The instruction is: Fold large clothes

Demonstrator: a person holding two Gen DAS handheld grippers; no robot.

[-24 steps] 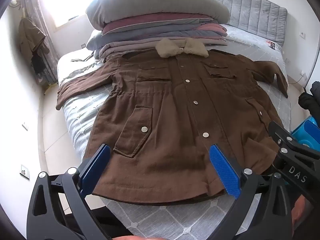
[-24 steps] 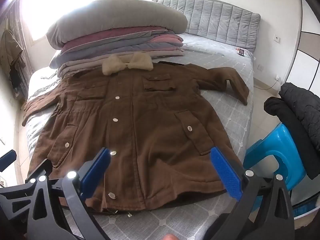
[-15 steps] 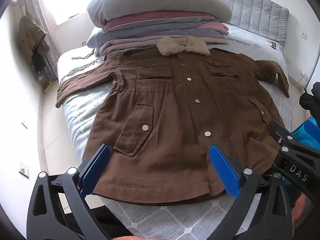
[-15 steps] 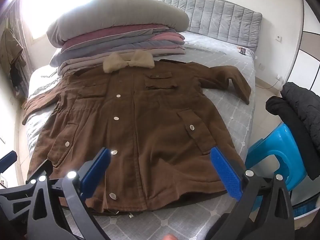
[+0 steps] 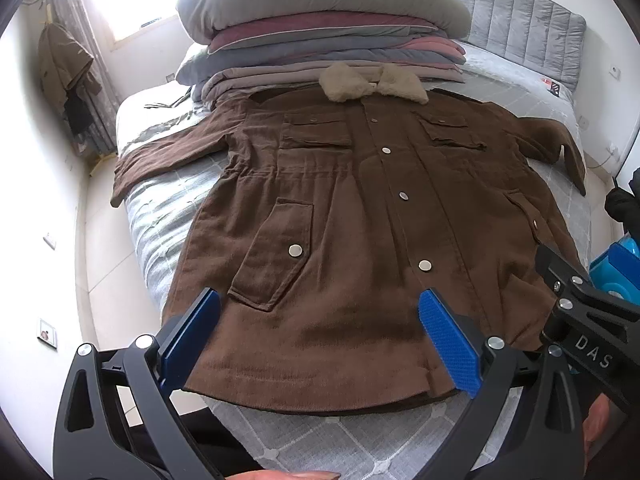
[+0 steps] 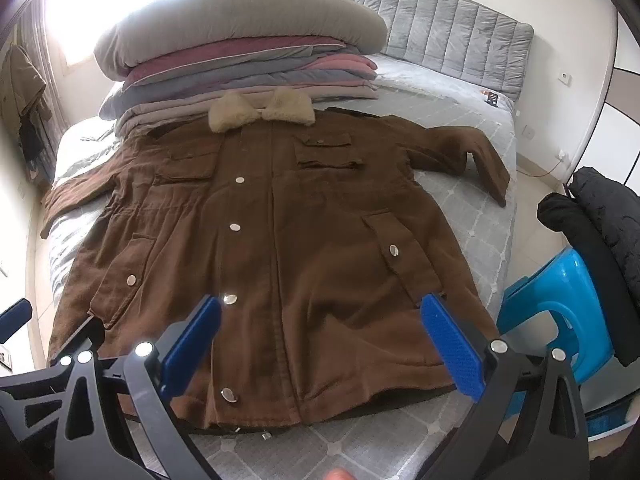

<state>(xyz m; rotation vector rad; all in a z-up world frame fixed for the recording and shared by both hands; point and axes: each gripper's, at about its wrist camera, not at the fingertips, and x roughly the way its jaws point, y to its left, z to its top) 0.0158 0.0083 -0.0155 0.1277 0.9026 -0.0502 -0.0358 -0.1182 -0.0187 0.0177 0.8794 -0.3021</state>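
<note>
Left wrist view: a brown coat (image 5: 360, 220) lies buttoned and face-up across a grey bed (image 5: 320, 436), filling the centre of the frame, its fleece collar (image 5: 372, 82) against a stack of folded bedding (image 5: 320, 36) at the top. One sleeve trails off the mattress edge at centre left; the other bends at upper right. The left gripper (image 5: 320, 340) hovers low in the frame above the hem, its blue pads spread wide and holding nothing. The right gripper's black body juts in at lower right.

Right wrist view: the same coat (image 6: 272, 248) fills the middle, hem at the foot of the bed (image 6: 360, 440). The right gripper (image 6: 320, 340), at the bottom of the frame, is likewise spread and empty above the hem. A blue stool (image 6: 560, 312) stands at lower right with dark clothing (image 6: 600, 216) piled beside it.

The fabric looks heavy and thick; a pinch that catches only the top layer would likely let the back panel sag and skew the fold. The overhanging sleeve could drag the coat sideways.
</note>
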